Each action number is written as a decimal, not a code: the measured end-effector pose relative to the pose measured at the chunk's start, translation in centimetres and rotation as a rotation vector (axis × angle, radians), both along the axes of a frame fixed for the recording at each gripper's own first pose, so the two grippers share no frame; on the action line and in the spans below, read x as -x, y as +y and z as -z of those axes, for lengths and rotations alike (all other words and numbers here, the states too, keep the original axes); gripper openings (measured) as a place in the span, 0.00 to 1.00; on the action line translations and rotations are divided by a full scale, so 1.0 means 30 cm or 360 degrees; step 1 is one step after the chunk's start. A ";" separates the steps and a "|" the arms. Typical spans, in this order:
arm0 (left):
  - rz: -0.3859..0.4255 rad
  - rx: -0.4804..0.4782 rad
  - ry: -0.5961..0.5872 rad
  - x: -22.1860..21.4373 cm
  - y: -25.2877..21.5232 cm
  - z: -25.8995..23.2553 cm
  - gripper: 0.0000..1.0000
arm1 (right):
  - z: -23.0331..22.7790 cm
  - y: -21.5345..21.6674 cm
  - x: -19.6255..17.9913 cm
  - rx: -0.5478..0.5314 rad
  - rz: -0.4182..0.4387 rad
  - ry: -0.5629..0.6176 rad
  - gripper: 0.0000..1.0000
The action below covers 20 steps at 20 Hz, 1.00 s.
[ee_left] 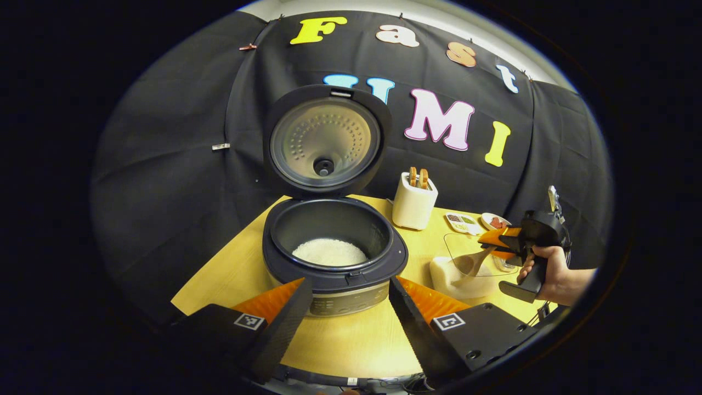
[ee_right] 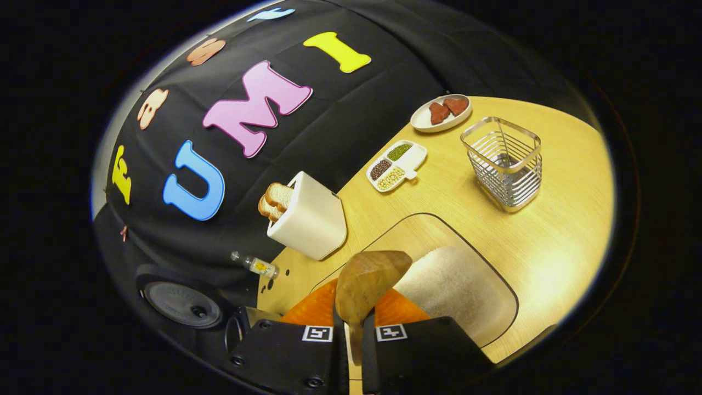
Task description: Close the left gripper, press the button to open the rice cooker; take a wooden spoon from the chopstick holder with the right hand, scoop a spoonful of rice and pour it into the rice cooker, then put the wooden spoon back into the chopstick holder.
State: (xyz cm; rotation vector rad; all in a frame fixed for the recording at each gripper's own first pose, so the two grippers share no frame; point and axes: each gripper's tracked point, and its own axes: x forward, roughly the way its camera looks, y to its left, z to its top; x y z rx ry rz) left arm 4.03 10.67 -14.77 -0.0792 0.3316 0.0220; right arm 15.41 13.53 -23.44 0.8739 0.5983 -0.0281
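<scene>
the big black rice cooker (ee_left: 334,252) sits on the yellow wooden counter (ee_left: 351,340) with its round lid (ee_left: 326,141) standing straight up, so the opening part looks done. there is already a small white heap of rice (ee_left: 329,252) in the dark pot.

the left gripper (ee_left: 351,307) sits low in front of the cooker. its two black and orange fingers are spread wide apart and hold nothing.

the right gripper (ee_right: 354,334), seen in the right gripper view, has its fingers pressed close together on the handle of the light brown wooden spoon (ee_right: 368,282). the spoon's bowl sticks out past the fingers, just over the clear glass dish (ee_right: 496,282) with a pile of white rice (ee_right: 449,291) in it. in the left gripper view a hand (ee_left: 554,271) holds that gripper off to the right, with the spoon dipping toward the dish.

the square silver wire chopstick holder (ee_right: 504,162) stands further back on the counter, and looks empty.

i think the scooping step is the one going on now. i cannot tell if the spoon has rice in it yet. next the spoon needs to dig into the pile, come up level so nothing spills, and travel over to the open pot before it tips.
</scene>
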 end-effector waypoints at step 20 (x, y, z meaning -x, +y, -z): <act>-0.0019 0.0005 -0.0106 0.069 0.012 -0.072 0.96 | -0.298 -0.103 -0.022 -0.0483 0.0237 -0.0063 0.13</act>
